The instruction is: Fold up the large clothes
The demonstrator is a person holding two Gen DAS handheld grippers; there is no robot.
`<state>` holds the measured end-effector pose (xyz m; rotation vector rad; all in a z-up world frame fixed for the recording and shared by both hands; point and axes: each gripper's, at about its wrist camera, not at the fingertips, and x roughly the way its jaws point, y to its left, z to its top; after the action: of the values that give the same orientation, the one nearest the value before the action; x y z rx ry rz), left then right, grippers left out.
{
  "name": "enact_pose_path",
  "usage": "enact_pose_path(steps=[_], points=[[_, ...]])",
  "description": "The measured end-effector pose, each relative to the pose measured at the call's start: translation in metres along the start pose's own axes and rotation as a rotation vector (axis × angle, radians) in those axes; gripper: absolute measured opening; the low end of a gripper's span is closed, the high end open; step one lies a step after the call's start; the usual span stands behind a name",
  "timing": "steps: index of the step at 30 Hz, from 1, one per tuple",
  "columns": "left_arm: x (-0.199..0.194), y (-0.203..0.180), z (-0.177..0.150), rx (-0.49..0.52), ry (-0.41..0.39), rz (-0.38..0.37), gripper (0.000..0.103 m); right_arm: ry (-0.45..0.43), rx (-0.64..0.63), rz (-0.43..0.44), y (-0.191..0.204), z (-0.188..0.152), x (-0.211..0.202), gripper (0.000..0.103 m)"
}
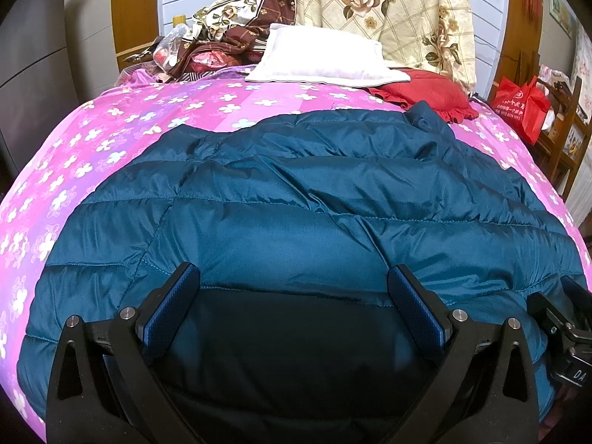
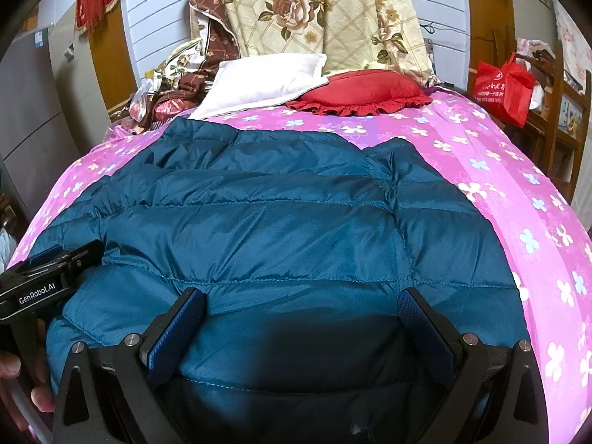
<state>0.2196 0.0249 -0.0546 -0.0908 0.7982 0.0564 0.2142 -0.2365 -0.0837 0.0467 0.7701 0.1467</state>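
A teal quilted down jacket (image 1: 296,199) lies spread flat across the middle and lower part of both views, on a bed covered by a pink-and-purple sheet (image 1: 92,137) printed with pale flowers; its puffy panels run in horizontal stitched bands and its near hem sits in shadow at the bottom of the frame. The left gripper (image 1: 294,296) hangs low over that hem with its 2 blue-padded fingers (image 1: 185,307) spread wide, nothing between them — the right gripper (image 2: 301,318) does the same in its own view, jaws wide apart above the jacket's lower edge. In the right wrist view the left gripper's black body shows at the lower left edge, marked "GenRobot.AI". At the head of the bed, upper centre, a white pillow (image 1: 318,59) overlaps a red ruffled cushion (image 1: 425,96), which touches the jacket's far corner in the left wrist view. Behind them a cream quilt with rose print (image 1: 388,7) is draped against a pale slatted wall, with a brown patterned cloth (image 1: 255,11) heaped at its left. At the upper right a red shopping bag (image 1: 521,107) sits by wooden furniture; a grey cabinet (image 1: 33,85) fills the left edge.
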Motion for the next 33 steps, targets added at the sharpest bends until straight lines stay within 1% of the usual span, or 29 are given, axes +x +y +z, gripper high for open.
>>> enact_pose_path(steps=[9,13,19,23,25,28,31,33], points=[[0.000,-0.001,0.000,0.001,-0.001,0.002,0.103,0.005,-0.004,0.002,0.000,0.000,0.000,0.103],[0.000,-0.001,0.000,0.001,-0.001,0.001,0.103,0.022,-0.002,0.030,-0.008,0.003,0.000,0.103],[0.000,-0.002,-0.001,0.004,-0.004,0.008,0.103,0.035,-0.015,0.037,-0.012,0.005,0.003,0.103],[0.001,-0.002,0.001,0.007,-0.005,0.013,0.103,0.053,-0.007,0.051,-0.020,0.007,0.006,0.103],[0.001,-0.002,0.001,0.006,-0.008,0.013,0.103,0.063,0.002,0.043,-0.026,0.008,0.009,0.103],[0.004,-0.008,0.003,0.017,-0.018,0.018,0.103,0.078,0.016,0.049,-0.035,0.007,0.014,0.103],[0.008,-0.012,0.007,0.040,-0.012,0.001,0.103,0.083,0.023,0.042,-0.038,0.006,0.017,0.103],[0.006,-0.009,0.010,0.035,0.007,-0.025,0.102,0.091,0.023,0.035,-0.040,0.007,0.019,0.103]])
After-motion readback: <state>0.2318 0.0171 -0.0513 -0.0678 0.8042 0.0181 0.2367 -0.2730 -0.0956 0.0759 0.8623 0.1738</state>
